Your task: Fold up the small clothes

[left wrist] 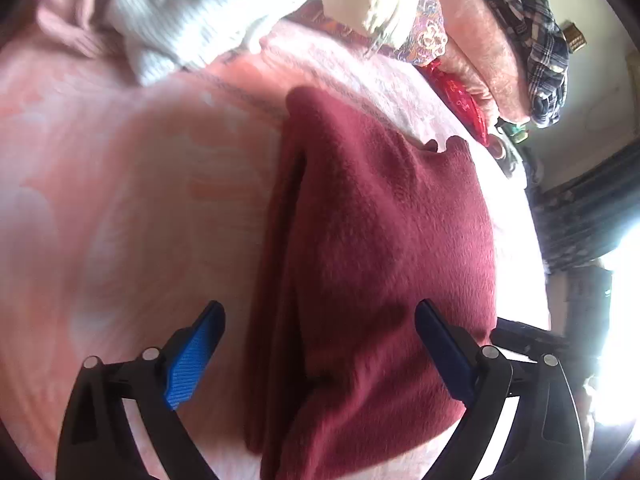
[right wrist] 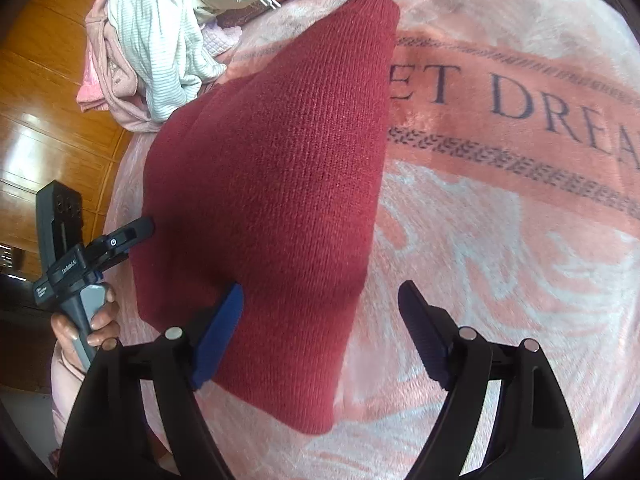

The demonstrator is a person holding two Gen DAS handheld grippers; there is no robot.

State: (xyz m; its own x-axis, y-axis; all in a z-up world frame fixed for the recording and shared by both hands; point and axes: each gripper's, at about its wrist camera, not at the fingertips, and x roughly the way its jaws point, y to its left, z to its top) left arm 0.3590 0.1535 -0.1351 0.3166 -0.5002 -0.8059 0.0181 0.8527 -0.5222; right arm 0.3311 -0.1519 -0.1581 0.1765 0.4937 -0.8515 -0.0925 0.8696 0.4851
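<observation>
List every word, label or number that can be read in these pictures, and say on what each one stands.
"ET DREA": large dark letters on the pink blanket, cut off on one side by the red knit and on the other by the picture's edge.
Small white print on the left gripper's body, seen in the right wrist view: too small to read.
Left wrist view: no text.

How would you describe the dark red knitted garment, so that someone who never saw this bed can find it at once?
Start at the pink blanket with dark printed letters that covers the bed. The dark red knitted garment lies folded flat on it, just left of the letters. Unlike the crumpled pale clothes pile beyond it, it is one solid deep colour.
</observation>
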